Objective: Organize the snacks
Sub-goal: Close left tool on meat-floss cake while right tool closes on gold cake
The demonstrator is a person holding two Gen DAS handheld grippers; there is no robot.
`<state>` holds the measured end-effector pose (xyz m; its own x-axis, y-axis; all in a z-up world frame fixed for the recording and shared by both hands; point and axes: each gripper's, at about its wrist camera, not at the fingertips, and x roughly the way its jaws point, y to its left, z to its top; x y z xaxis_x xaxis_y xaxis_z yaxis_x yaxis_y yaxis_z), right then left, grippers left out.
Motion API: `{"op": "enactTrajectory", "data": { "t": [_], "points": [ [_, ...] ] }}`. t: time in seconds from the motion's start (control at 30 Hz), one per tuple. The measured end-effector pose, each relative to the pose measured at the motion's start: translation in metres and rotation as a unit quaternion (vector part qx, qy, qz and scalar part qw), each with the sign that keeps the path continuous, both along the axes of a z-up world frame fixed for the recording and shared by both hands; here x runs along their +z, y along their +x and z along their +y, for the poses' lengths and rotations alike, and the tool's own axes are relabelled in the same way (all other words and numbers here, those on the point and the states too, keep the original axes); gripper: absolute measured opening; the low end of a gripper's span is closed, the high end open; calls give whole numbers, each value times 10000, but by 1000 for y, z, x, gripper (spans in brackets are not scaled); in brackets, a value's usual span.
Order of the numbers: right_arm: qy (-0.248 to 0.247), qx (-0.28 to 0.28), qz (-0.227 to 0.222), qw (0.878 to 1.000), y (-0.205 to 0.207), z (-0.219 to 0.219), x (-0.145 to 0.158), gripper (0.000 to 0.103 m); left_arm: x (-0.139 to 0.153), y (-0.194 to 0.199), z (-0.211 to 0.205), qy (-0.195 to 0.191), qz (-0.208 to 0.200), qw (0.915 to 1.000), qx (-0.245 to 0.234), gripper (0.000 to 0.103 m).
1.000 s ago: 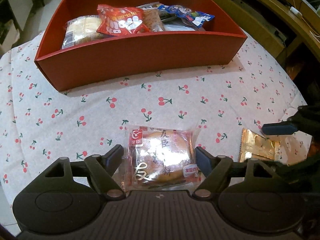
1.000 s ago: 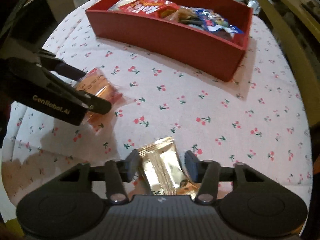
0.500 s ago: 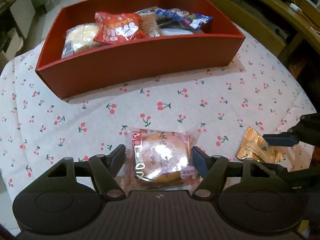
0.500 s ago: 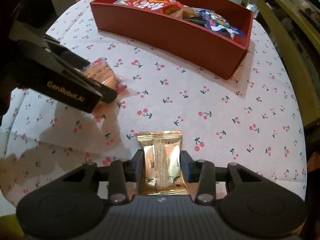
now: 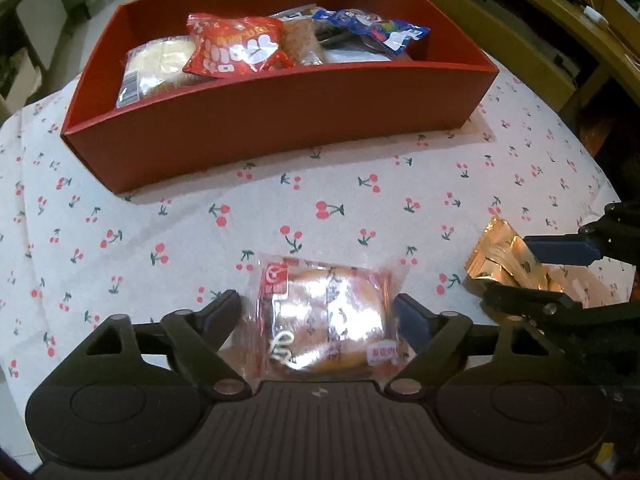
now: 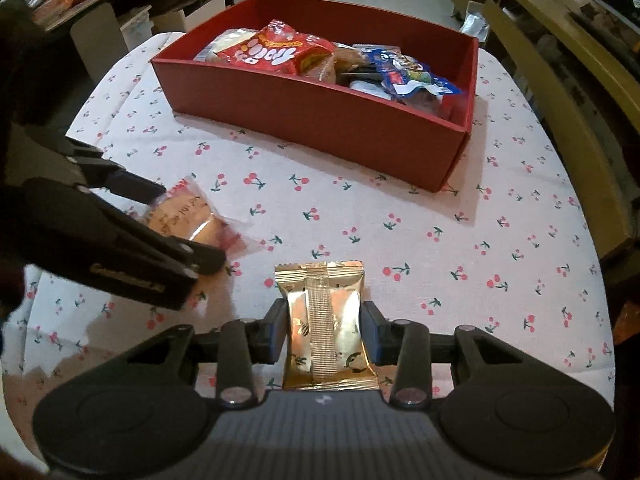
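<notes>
Gold packet (image 6: 328, 320) sits upright between the pads of the right gripper (image 6: 325, 330), which have closed in from either side within the last second and now pinch its middle; a second ago it lay skewed and loose between wider jaws. In the left wrist view the same packet shows at about three o'clock, its crimped top edge sticking out past one blue pad. That grip looks secure enough to lift, so my judgement is that this snack is ready to travel to the red box (image 6: 320, 120), which lies at twelve o'clock, well apart from both grippers.

Wrapped bun (image 5: 328, 320) lies flat on the cherry-print cloth (image 5: 360, 208) between the fingers of the left gripper (image 5: 320, 320). Those jaws narrowed and then spread again in the last half second; a gap shows on the left side and the right pad is just beside the wrapper, so the bun is not pinched. It will likely need a fresh squeeze before it can follow.

Inside the box a red bag (image 5: 236, 46), a pale bread pack (image 5: 156, 66) and a blue packet (image 5: 380, 32) already crowd the floor, with bare room at its two o'clock corner.
</notes>
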<state>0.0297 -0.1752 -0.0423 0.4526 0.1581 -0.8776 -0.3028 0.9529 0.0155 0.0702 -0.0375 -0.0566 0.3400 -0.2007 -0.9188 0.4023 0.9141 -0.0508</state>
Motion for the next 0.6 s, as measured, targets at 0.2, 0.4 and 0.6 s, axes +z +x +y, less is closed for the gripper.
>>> {"op": "enactTrajectory", "data": {
  "t": [0.2, 0.4, 0.6],
  "points": [
    [26, -35, -70, 10000, 1, -2, 3, 50, 3, -8, -5, 115, -135, 9998, -51, 73],
    [90, -158, -186, 9997, -1, -8, 8, 50, 14, -13, -2, 5, -258, 9997, 23, 65],
    [144, -239, -340, 9990, 1, -7, 15, 50, 18, -14, 2, -45, -313, 9994, 106, 64]
  ]
}}
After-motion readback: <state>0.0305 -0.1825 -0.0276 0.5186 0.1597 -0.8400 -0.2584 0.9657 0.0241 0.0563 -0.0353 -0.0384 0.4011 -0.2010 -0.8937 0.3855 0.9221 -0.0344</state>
